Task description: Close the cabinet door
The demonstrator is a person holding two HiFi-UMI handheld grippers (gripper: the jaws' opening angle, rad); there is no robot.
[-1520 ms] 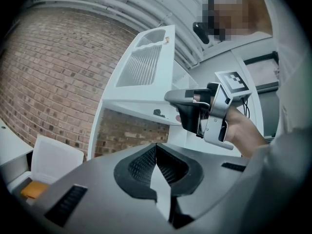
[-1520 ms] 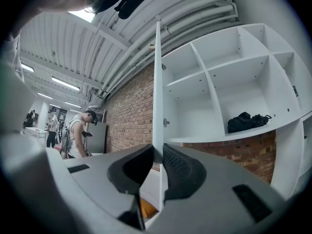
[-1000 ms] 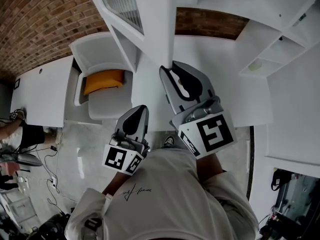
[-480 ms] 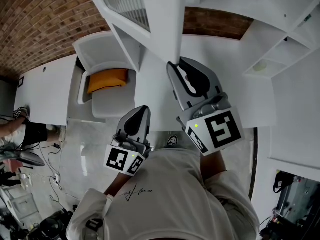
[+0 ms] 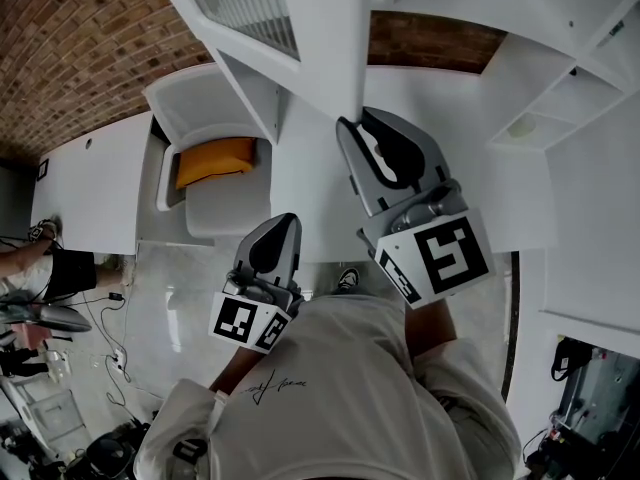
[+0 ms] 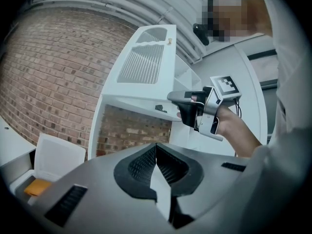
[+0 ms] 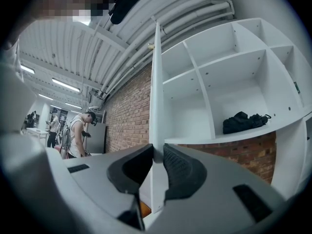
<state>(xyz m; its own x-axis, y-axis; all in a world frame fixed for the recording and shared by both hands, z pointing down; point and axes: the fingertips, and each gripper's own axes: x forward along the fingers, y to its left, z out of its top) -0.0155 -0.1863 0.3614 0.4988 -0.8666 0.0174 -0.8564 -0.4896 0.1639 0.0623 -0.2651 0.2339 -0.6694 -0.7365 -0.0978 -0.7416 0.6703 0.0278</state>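
The right gripper [image 7: 157, 152] has its jaws closed on the free edge of the cabinet door [image 7: 155, 82], which stands open and sticks out edge-on from the white cabinet [image 7: 234, 77], where a black bag [image 7: 243, 122] lies on a shelf. In the head view the slatted door [image 5: 290, 18] juts out over the white worktop [image 5: 310, 193], with the right gripper [image 5: 362, 123] at its lower edge. The left gripper [image 5: 280, 223] hangs lower and nearer the person, well apart from the door, its jaws [image 6: 156, 147] closed together on nothing.
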